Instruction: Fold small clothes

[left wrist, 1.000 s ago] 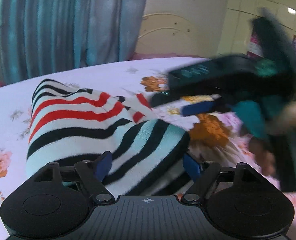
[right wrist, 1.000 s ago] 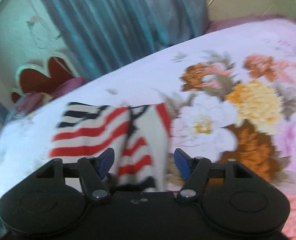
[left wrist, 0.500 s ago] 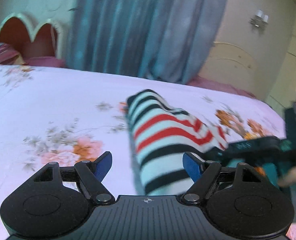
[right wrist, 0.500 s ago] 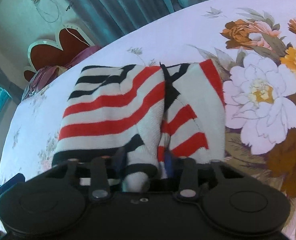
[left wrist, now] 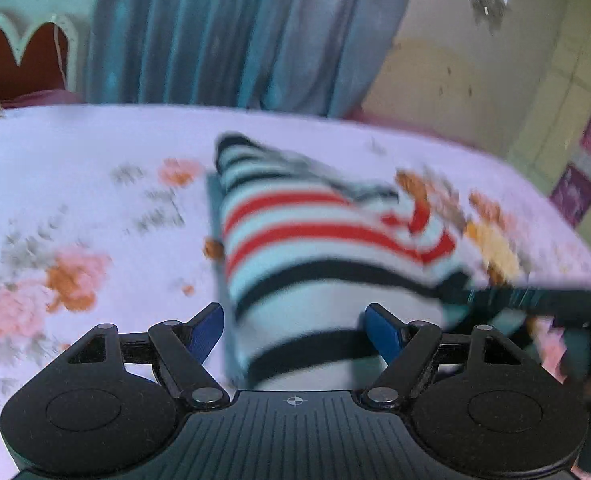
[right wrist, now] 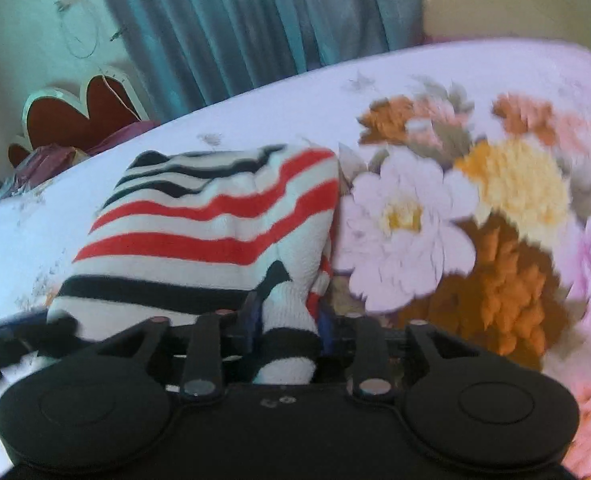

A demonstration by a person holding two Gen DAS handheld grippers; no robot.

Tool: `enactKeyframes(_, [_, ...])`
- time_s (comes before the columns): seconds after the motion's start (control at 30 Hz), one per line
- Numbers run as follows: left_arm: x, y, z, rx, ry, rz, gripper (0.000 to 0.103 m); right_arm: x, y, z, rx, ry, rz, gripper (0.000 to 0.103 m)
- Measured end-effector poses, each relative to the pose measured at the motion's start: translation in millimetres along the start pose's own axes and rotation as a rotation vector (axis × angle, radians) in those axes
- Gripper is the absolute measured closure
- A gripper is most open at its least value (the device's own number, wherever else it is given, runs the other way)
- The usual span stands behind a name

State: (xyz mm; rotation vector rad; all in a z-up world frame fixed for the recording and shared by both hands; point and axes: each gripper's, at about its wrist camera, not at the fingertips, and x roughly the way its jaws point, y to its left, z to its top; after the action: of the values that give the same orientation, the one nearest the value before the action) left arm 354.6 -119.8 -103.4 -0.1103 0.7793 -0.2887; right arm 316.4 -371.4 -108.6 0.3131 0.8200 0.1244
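On the bedsheet (right wrist: 279,92): striped garment (right wrist: 215,216), blurred.
Right gripper (right wrist: 285,320): jaws opening, garment's corner bunched between.
Left gripper (left wrist: 295,324): jaws apart, unclamped.

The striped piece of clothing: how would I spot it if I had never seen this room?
Find the bed with the pale floral bedsheet in front of the blue curtain. On it lies one small knitted garment, the only thing on the sheet. Its white, red and black stripes set it apart from the printed flowers beside it.
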Motion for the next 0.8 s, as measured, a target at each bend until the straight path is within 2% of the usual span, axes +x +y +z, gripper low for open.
enactKeyframes(0.17, [4, 1, -8, -0.004, 0.004, 0.001, 0.026, -31, -9, 4, 0.04, -0.036, 0.004, 0.063])
enactKeyframes(0.27, [4, 5, -9, -0.01, 0.003, 0.001, 0.025, -55, -13, -4, 0.039, -0.052, 0.002, 0.067])
enactKeyframes(0.4, [5, 5, -10, -0.022, 0.003, 0.003, 0.023, -68, -3, -20, -0.02, -0.053, -0.006, 0.076])
enactKeyframes(0.47, [7, 6, -11, -0.017, 0.005, 0.002, 0.023, -61, 4, -30, -0.076, -0.026, -0.045, 0.081])
enactKeyframes(0.53, [10, 7, -12, -0.015, 0.015, -0.006, 0.022, -46, 1, -39, -0.078, 0.018, -0.096, 0.081])
enactKeyframes(0.6, [11, 8, -13, -0.032, 0.022, -0.008, 0.021, -37, -10, -41, -0.016, 0.037, -0.091, 0.079])
enactKeyframes(0.67, [9, 9, -10, -0.053, 0.032, -0.006, 0.021, -41, -11, -38, 0.007, 0.037, -0.075, 0.079])
enactKeyframes(0.8, [-2, 6, 1, -0.036, 0.009, -0.007, 0.021, -58, -6, -23, 0.001, -0.01, -0.051, 0.073])
